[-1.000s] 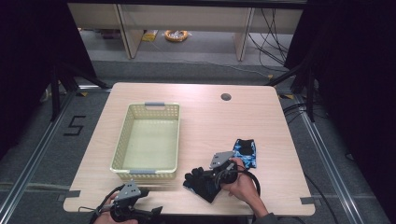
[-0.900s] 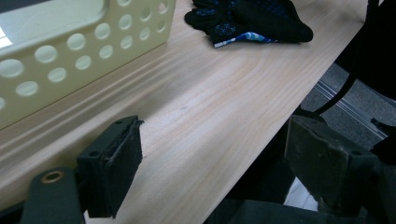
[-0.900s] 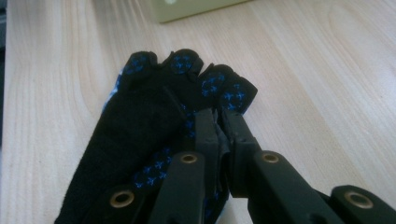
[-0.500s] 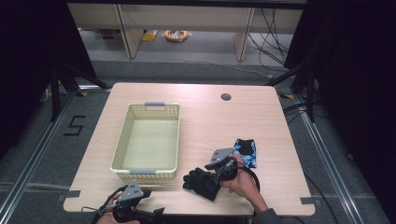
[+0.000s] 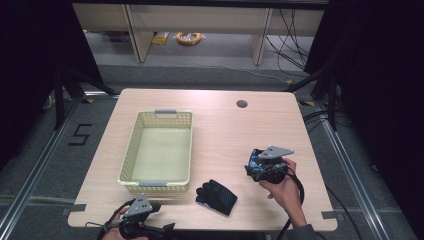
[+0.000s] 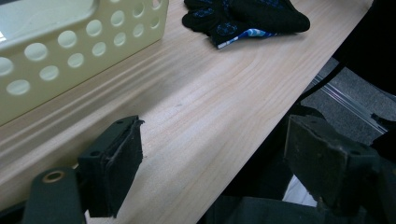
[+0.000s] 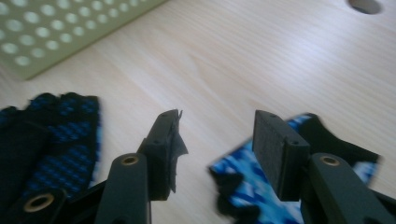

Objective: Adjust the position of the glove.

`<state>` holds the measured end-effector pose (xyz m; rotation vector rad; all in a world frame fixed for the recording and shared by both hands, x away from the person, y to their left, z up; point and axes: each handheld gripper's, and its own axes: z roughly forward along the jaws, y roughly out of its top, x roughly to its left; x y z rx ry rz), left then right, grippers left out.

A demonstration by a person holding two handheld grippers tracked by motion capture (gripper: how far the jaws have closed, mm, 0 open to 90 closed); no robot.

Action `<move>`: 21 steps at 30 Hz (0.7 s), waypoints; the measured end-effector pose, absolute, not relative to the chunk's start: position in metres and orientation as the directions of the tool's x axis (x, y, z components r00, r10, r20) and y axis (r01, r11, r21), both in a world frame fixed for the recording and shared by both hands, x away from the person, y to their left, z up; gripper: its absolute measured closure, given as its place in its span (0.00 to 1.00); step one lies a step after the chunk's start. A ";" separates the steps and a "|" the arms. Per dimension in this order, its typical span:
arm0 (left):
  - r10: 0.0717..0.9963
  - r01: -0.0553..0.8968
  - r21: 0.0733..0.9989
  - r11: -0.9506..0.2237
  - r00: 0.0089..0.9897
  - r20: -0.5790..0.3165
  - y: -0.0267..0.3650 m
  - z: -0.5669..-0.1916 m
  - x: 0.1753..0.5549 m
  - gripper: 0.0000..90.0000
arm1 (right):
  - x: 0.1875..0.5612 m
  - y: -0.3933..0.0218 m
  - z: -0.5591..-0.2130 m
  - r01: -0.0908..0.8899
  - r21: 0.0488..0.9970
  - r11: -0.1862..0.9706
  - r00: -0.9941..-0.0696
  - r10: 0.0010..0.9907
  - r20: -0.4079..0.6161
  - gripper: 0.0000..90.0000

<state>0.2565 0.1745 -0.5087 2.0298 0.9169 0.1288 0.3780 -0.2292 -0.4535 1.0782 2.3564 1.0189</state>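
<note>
A black glove with blue dots lies flat near the table's front edge. To its right a blue patterned glove lies on the table, mostly hidden under my right gripper. That gripper's jaws have just been opening and now stand open above the blue glove's edge, with nothing pressed between the pads. My left gripper hovers open and empty at the front edge, in front of the basket.
A pale yellow perforated basket, empty, stands on the left half of the wooden table. A round cable hole sits near the far edge. Bare tabletop lies between basket and gloves.
My right gripper has let go of the black glove, opened, and moved right and up to the blue glove. The black glove stays lying on the table. The left gripper has kept still.
</note>
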 end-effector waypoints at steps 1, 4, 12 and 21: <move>0.648 0.558 0.756 -0.342 0.723 -0.240 0.175 -0.509 0.257 0.21 | 0.380 -0.237 -0.453 0.517 0.730 0.448 -0.631 0.775 -0.028 0.58; 0.649 0.559 0.756 -0.341 0.722 -0.241 0.174 -0.509 0.257 0.21 | 0.382 -0.245 -0.454 0.529 0.719 0.450 -0.620 0.784 -0.034 0.59; 0.654 0.570 0.748 -0.340 0.715 -0.248 0.174 -0.509 0.256 0.21 | 0.393 -0.265 -0.471 0.557 0.689 0.464 -0.612 0.790 -0.037 0.66; 0.649 0.557 0.754 -0.348 0.723 -0.235 0.174 -0.510 0.257 0.21 | 0.414 -0.259 -0.491 0.568 0.660 0.492 -0.648 0.762 -0.010 0.67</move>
